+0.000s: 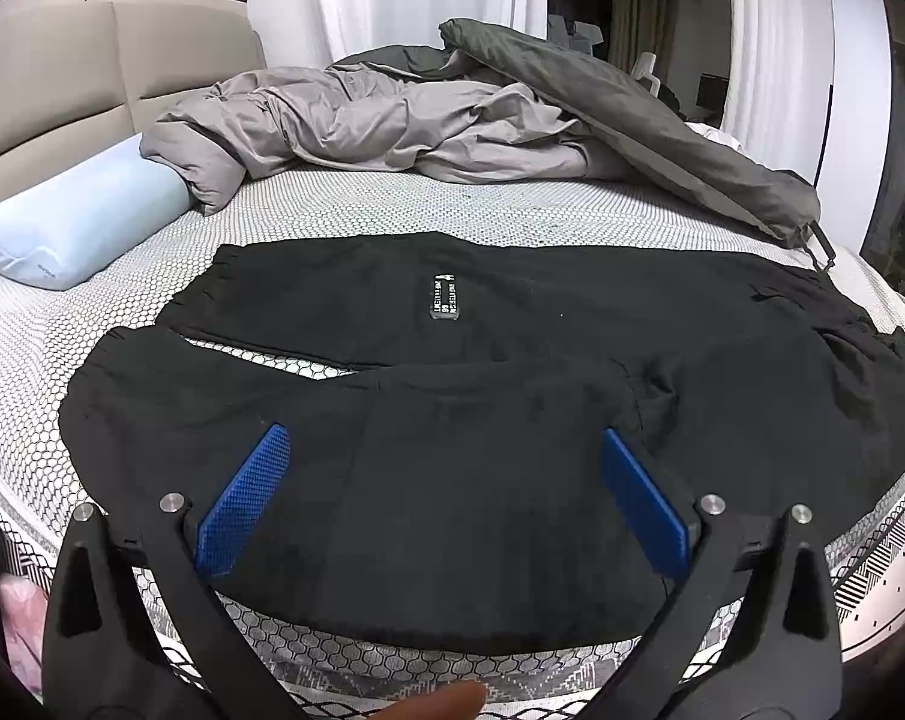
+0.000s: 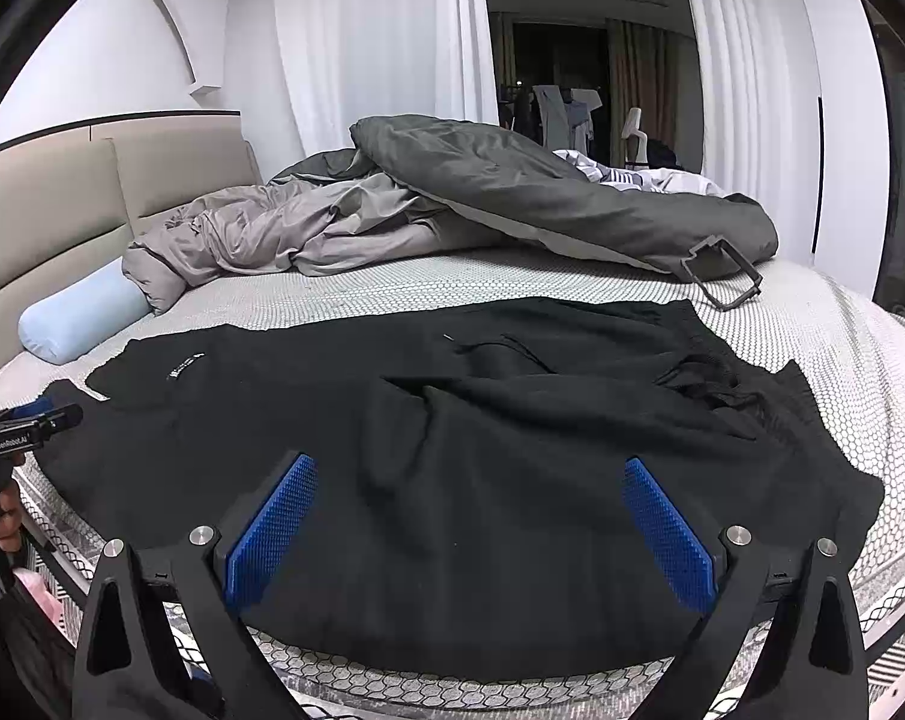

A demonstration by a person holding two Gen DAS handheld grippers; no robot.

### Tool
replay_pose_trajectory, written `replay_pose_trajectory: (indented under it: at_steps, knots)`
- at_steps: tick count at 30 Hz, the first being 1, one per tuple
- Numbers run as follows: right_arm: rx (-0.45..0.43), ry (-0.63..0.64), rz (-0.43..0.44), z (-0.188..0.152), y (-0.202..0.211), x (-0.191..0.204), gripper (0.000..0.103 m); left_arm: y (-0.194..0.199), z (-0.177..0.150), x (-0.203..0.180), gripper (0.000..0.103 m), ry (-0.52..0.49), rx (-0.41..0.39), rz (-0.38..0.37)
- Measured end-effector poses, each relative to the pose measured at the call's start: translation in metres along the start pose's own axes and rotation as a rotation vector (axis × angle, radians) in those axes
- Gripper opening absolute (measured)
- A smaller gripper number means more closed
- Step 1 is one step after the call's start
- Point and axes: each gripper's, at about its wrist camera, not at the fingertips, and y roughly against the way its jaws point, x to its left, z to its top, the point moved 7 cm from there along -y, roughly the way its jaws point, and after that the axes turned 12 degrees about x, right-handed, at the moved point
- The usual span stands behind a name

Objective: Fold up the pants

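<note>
Black pants (image 1: 452, 456) lie spread across the near part of the mattress, legs to the left, bunched waistband to the right (image 2: 704, 378). A small white-lettered label (image 1: 443, 297) marks the far leg. My left gripper (image 1: 443, 438) hovers open over the near leg, blue pads wide apart with nothing between them. In the right wrist view the same pants (image 2: 482, 480) fill the foreground, and my right gripper (image 2: 470, 468) is open above the hip area. The left gripper (image 2: 29, 423) shows at that view's left edge, held by a hand.
A honeycomb-patterned mattress (image 1: 344, 210) carries a rumpled grey duvet (image 1: 392, 120) along its far side and a pale blue bolster pillow (image 1: 74, 222) at the left by the beige headboard. A dark strap buckle (image 2: 719, 273) lies beyond the waistband. White curtains hang behind.
</note>
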Motion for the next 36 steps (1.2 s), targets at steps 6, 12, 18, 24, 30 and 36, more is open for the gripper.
replay_pose_trajectory:
  at_steps: [6, 12, 18, 24, 30, 36]
  knots:
    - [0.006, -0.005, 0.006, 0.0, -0.005, -0.002, 0.103, -0.002, 0.0, -0.001, 0.102, -0.004, -0.004, 0.008]
    - [0.022, -0.025, 0.024, -0.004, -0.009, -0.004, 0.103, -0.004, -0.001, -0.004, 0.102, -0.013, -0.003, 0.011]
    - [0.005, -0.03, 0.032, -0.004, -0.007, -0.003, 0.103, -0.004, -0.002, -0.008, 0.102, -0.029, -0.009, 0.009]
    - [-0.011, -0.024, 0.009, -0.003, -0.003, -0.003, 0.103, -0.002, -0.002, -0.008, 0.102, -0.028, -0.015, 0.006]
    - [-0.041, -0.011, -0.003, -0.001, 0.003, -0.003, 0.103, 0.0, -0.001, -0.007, 0.102, -0.037, -0.021, 0.006]
    - [-0.042, -0.003, -0.009, -0.002, 0.004, -0.003, 0.103, 0.007, -0.002, -0.012, 0.102, -0.066, -0.057, 0.009]
